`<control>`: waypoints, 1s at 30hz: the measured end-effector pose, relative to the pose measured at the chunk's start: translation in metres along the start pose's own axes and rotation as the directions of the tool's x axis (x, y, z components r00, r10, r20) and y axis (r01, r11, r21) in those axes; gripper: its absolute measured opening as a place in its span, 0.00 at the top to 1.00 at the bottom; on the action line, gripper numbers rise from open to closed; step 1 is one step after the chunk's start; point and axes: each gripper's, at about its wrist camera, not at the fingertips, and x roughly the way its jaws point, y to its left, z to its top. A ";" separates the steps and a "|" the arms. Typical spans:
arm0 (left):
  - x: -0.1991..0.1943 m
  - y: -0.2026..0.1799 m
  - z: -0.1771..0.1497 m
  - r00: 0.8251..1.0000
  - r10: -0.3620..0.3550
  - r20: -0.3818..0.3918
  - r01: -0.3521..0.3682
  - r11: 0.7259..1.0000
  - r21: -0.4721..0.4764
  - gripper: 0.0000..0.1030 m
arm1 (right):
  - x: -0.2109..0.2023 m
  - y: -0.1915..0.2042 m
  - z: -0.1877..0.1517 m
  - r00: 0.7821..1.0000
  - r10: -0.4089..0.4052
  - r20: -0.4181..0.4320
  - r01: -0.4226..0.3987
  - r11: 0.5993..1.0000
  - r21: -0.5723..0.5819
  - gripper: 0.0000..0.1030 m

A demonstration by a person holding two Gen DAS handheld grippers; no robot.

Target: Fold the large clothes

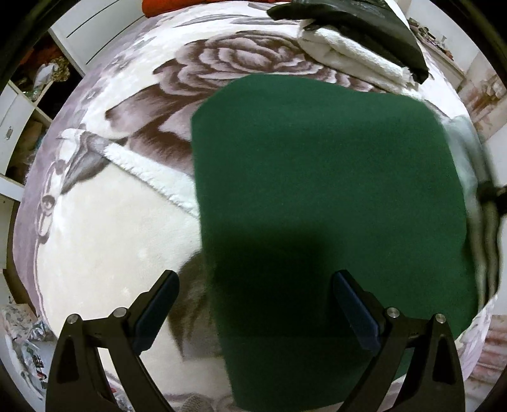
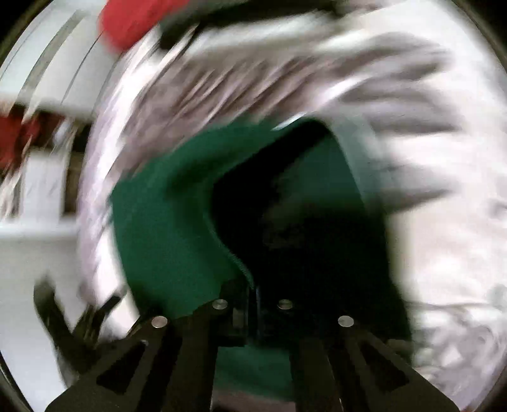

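The garment (image 1: 332, 196) is a deep, plain green with no print, darkened by a shadow near its lower middle. Under it the blanket (image 1: 104, 228) is cream-white with a large rose and leaves printed in brownish mauve and grey. At the far edge a folded white towel (image 1: 355, 60) lies under a black folded piece (image 1: 364, 28), and a strip of orange-red cloth (image 1: 171, 6) shows at the top. The left gripper (image 1: 253, 307) is black with dark blue pads and silver pins. In the blurred right wrist view, the right gripper (image 2: 252, 304) looks black, and the green cloth's inside seems nearly black.
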 end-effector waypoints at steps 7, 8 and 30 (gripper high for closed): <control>0.004 0.012 0.002 0.999 -0.037 -0.018 0.036 0.998 -0.045 0.03 | 0.020 -0.085 0.003 0.991 0.003 -0.137 0.025 0.979 0.203 0.94; 0.002 0.015 0.005 0.999 -0.031 -0.015 0.031 0.998 -0.047 0.03 | 0.023 -0.090 0.007 0.987 0.040 -0.158 -0.002 0.973 0.232 0.93; 0.056 0.041 0.122 0.987 -0.154 0.052 0.161 0.971 -0.177 0.00 | 0.055 -0.074 0.120 0.994 0.092 -0.059 -0.077 0.973 0.215 0.97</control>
